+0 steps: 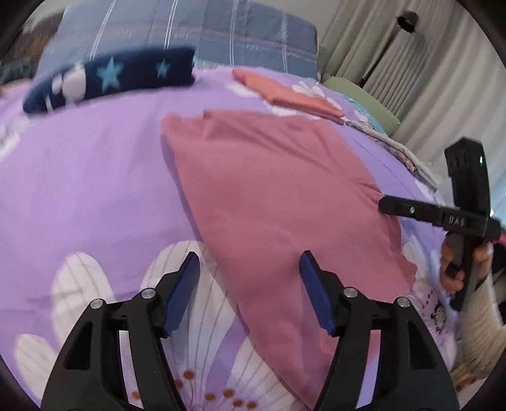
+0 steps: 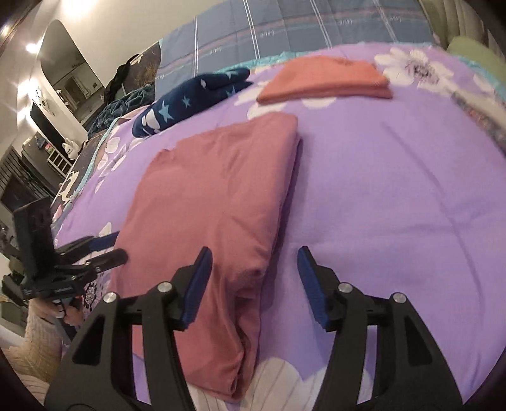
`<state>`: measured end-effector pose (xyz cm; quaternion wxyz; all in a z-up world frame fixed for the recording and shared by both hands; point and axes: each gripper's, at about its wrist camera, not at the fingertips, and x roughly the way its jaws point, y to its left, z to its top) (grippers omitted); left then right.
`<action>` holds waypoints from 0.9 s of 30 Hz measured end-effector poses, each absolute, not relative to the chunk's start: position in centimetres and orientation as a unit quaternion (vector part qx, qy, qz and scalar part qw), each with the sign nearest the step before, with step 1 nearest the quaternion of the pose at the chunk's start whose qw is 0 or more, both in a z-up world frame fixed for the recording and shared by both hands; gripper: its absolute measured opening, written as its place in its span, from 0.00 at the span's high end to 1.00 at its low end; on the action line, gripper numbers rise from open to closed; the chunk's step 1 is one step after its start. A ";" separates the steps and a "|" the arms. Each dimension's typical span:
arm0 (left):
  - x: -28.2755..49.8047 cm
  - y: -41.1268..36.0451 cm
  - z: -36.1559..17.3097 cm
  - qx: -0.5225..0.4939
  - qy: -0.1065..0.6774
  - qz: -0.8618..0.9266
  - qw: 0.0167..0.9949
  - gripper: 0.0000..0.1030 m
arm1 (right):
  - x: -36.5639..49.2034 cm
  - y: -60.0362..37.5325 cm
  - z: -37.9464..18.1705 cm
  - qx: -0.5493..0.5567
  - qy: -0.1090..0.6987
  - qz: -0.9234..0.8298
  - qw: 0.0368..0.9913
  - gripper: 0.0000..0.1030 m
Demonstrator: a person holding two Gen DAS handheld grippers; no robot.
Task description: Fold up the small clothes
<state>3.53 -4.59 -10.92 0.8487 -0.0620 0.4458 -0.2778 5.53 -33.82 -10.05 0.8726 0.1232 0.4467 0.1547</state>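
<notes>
Purple floral bed (image 2: 395,196) fills both frames; pink cloth (image 2: 215,202) lies centre. Curtains (image 1: 427,69) upper right. Left tongs (image 1: 249,272) and right tongs (image 2: 254,268) gape wide.

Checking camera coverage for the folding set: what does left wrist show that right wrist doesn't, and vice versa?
Left wrist only: curtains with a dark stand in front, and the right gripper seen side-on at the pink garment's right edge.

Right wrist only: the room's left side with an arched mirror and shelving, plus the left gripper seen from outside.

Both: the pink garment on the purple floral bedspread, a folded orange garment, a navy star-print item, and a blue plaid quilt. Both grippers look open.
</notes>
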 end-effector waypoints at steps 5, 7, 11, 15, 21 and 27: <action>5.1 -4.5 -11.0 -0.088 0.447 -0.307 0.836 0.35 | 7.4 -34.6 -10.7 0.160 0.455 0.195 0.854 0.50; 6.0 -5.0 -11.2 -0.088 0.447 -0.313 0.833 0.35 | 8.9 -34.3 -11.3 0.170 0.476 0.221 0.834 0.51; 8.4 -6.4 -11.2 -0.077 0.450 -0.316 0.831 0.35 | 12.7 -33.7 -12.4 0.188 0.489 0.234 0.819 0.54; 10.4 -7.5 -11.1 -0.061 0.449 -0.315 0.834 0.41 | 15.4 -33.2 -12.7 0.200 0.491 0.250 0.811 0.54; 11.2 -8.3 -9.3 -0.040 0.428 -0.304 0.850 0.79 | 15.3 -31.6 -10.8 0.156 0.474 0.226 0.837 0.83; 7.6 -9.2 -2.5 0.017 0.331 -0.313 0.890 0.80 | 10.4 -31.6 -3.6 0.124 0.369 0.225 0.893 0.84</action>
